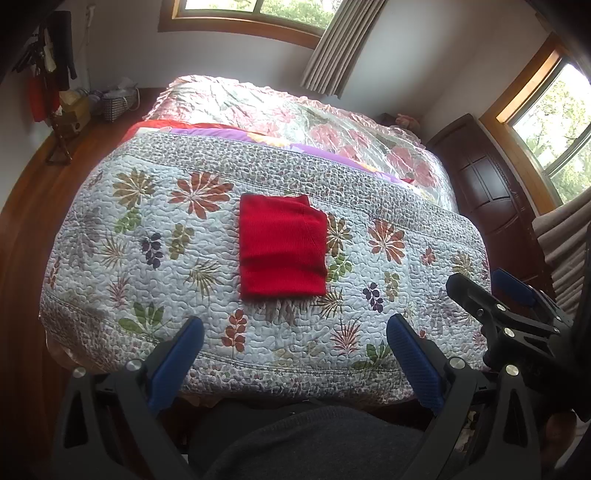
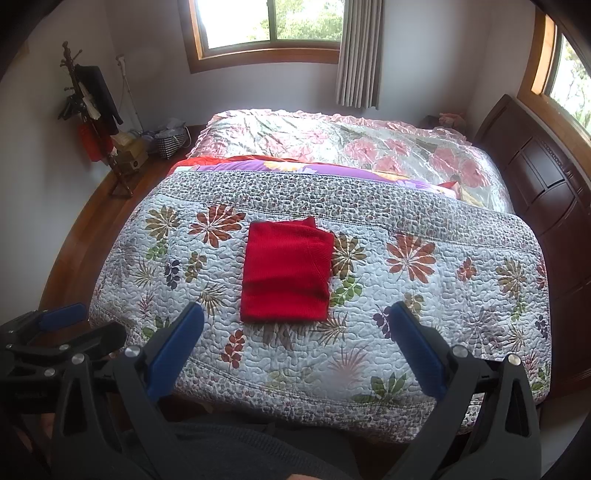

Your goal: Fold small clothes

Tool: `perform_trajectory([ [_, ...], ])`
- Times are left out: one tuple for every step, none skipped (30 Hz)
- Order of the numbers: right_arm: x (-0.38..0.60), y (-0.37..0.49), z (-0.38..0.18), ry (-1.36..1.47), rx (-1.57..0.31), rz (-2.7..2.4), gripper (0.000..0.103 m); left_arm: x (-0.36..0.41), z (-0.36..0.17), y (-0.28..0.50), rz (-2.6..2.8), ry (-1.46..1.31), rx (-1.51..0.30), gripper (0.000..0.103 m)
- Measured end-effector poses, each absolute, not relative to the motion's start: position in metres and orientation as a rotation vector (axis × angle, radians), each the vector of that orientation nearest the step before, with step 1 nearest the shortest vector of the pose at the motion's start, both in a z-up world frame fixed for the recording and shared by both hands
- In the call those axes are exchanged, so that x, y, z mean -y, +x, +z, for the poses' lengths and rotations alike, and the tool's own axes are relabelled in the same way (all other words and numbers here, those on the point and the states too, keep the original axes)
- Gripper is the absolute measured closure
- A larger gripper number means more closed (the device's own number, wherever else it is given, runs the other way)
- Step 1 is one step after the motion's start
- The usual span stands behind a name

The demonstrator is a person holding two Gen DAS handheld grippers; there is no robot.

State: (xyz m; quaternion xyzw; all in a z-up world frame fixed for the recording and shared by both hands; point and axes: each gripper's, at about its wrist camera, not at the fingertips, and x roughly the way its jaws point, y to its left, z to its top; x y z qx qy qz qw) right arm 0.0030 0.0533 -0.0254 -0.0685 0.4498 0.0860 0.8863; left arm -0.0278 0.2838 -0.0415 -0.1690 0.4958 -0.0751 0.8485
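No text, label, brand, number or sign can be read in either view. The boxes (image 2: pixel 129 155) on the floor at the upper left of the right wrist view are too small and blurred to show any print.

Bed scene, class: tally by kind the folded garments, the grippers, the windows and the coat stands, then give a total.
Red garment, folded on the quilt: 1
Grippers, left gripper and right gripper, both open: 2
Windows: 2
Coat stand: 1
Total: 6
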Motion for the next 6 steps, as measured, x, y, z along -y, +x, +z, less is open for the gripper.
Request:
perform_trajectory([
  [-0.0535, 0.0025, -0.0252, -0.144, -0.934, 0.178, 0.003, -0.2838, -0.0414, -0.0279, -0.158, -0.356, -1.044, 0.004],
  [-0.0536, 0.0024, -0.0247, -0.146, -0.932, 0.177, 0.003, -0.2838, -0.0413, -0.0275, -0.159, -0.354, -1.044, 0.004],
  [-0.0539, 0.0024, -0.0244, -0.148, -0.932, 0.175, 0.003, -0.2838, -0.0411, -0.0271, -0.159, -0.352, -1.044, 0.004],
  [-0.054, 0.0027, -0.0245, -0.149, -0.933, 0.176, 0.003, -0.2836, -0.0412, -0.0274, -0.159, -0.35, -1.045, 0.004],
  [-0.0541, 0.0027, -0.0247, -0.148, -0.935, 0.178, 0.003, -0.2833, -0.0412, -0.0277, -0.159, -0.351, -1.045, 0.004],
  [-0.0543, 0.0028, -0.025, -0.148, -0.937, 0.179, 0.003, -0.2833, -0.0412, -0.0281, -0.158, -0.349, -1.044, 0.004],
])
